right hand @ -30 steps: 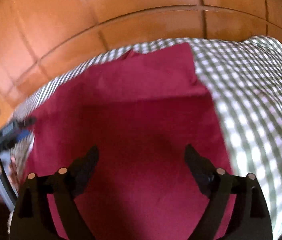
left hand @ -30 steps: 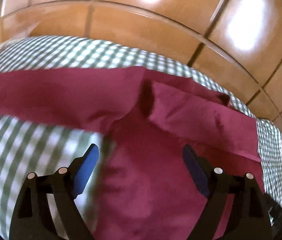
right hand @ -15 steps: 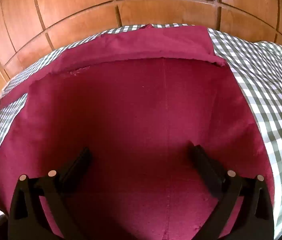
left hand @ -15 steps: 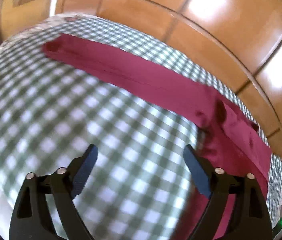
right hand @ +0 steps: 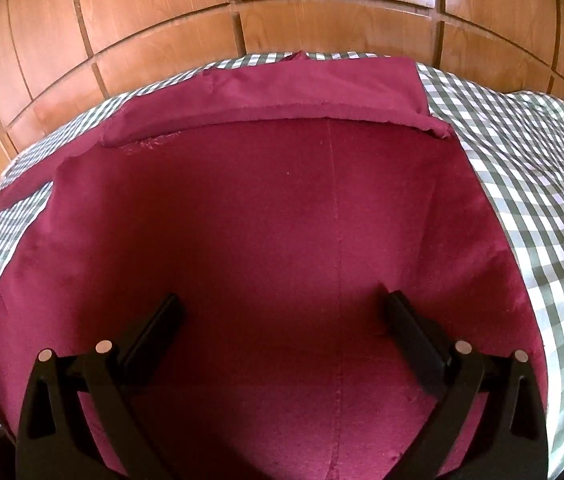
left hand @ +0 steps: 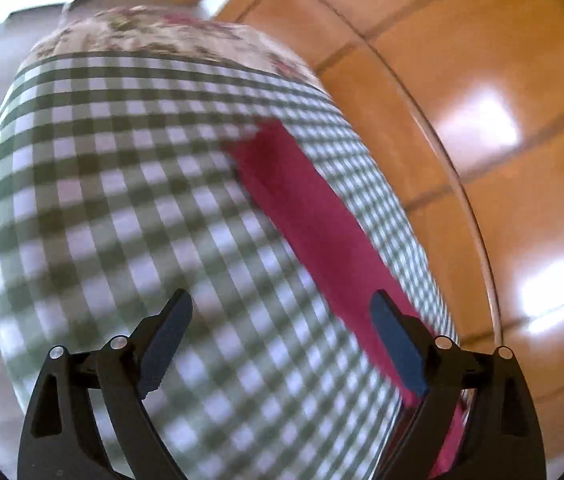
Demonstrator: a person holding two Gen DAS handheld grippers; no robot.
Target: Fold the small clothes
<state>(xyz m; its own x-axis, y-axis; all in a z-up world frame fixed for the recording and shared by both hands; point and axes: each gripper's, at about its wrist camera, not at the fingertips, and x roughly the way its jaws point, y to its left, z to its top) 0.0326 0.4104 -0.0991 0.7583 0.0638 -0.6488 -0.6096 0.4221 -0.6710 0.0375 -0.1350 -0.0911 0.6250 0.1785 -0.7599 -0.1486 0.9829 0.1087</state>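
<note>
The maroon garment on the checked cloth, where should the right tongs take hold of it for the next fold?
Grip the maroon garment at its free right side edge, about, coming in from the checked cloth side. That edge lies flat and exposed, while the far edge is already folded over. The right tongs hang open over its middle.

We were in a home, most likely a bedroom. A green-and-white checked cloth [right hand: 529,184] covered a soft, wide surface filling the lower frame, with a flowered fabric [left hand: 154,36] under it at upper left. Polished wooden panelling [right hand: 282,12], like wardrobe doors, ran across the top of both views.
</note>
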